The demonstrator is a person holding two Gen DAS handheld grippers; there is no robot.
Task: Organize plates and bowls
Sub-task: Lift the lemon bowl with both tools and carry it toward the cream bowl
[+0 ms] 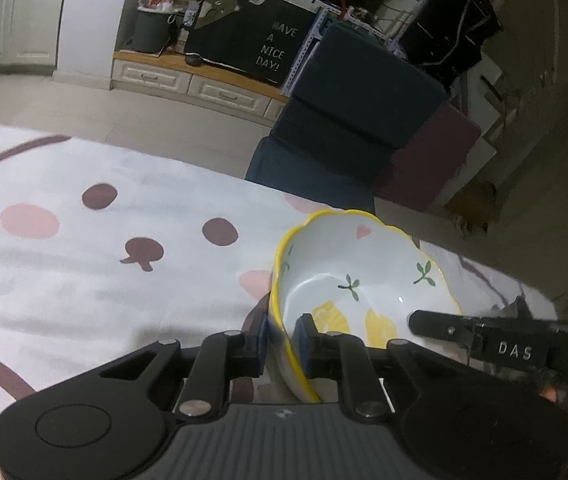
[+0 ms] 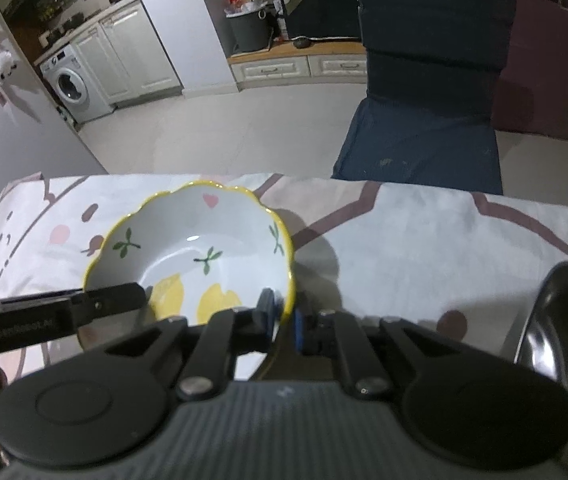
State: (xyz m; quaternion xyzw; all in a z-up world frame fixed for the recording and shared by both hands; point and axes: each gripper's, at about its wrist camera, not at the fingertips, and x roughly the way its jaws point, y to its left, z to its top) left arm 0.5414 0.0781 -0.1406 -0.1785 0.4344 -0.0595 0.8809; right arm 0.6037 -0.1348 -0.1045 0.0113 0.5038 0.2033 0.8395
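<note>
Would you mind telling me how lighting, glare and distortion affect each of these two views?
Left wrist view: fisheye bends the spotted white tablecloth edge, corners vignette dark, and the room's right side is dim. Right wrist view: the yellow-rimmed scalloped ceramic bowl shows a small glare spot and throws a shadow rightwards; the shiny metal dish at the right edge is smeared and warped.

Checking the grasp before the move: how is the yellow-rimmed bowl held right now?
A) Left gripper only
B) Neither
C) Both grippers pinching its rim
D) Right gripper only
C: the left gripper and the right gripper each clamp the rim of the bowl.
</note>
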